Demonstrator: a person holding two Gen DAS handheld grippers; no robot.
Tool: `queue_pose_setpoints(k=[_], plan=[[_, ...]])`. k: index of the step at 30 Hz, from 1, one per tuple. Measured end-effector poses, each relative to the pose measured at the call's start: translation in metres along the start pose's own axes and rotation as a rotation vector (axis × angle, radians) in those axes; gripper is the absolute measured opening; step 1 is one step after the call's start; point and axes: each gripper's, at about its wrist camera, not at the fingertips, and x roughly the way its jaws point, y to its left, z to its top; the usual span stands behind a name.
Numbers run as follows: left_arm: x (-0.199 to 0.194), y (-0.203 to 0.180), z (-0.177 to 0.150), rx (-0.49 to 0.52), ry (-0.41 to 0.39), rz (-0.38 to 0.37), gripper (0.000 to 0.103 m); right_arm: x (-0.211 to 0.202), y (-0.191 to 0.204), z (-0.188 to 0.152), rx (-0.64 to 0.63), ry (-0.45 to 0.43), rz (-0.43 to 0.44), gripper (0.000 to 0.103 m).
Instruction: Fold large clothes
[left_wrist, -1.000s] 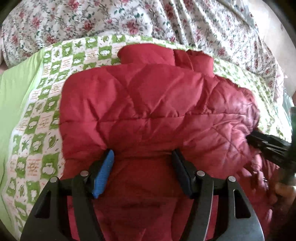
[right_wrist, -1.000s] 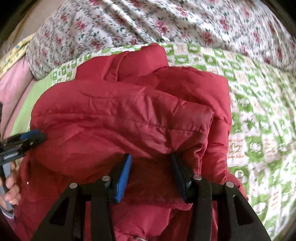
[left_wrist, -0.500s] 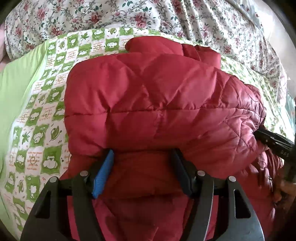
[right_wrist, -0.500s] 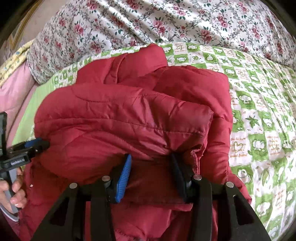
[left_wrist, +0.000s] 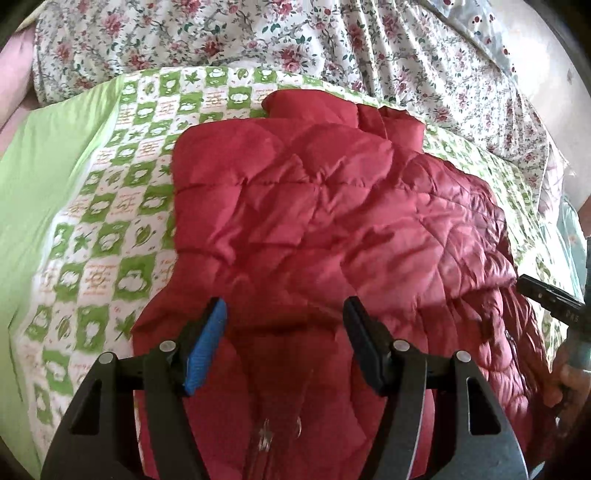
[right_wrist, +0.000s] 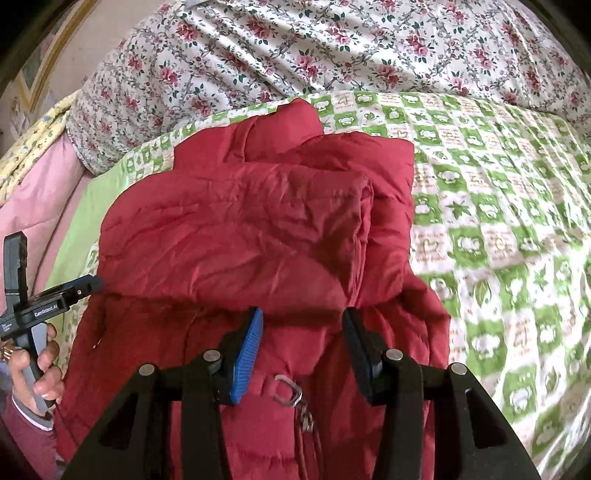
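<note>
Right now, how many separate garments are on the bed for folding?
1: a red quilted jacket lying on the green checked quilt, its near edge pinched by the left gripper and the right gripper. Anything under it would be hidden.

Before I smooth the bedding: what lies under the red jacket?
The green-checked quilt shows around the red jacket, so it lies underneath. Anything else beneath the jacket is covered.
</note>
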Motion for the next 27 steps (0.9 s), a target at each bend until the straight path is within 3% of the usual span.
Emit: queue_pose_setpoints(k=[8, 27], plan=[[-0.024, 0.011, -0.026, -0.040, 0.003, -0.015, 0.065, -0.025, 0.009, -0.016, -0.010, -0.007, 0.030, 0.048], [-0.086, 0.028, -0.095, -0.116, -0.008, -0.030, 0.065, -0.105, -0.001, -0.077, 0.003, -0.040, 0.004, 0.058]])
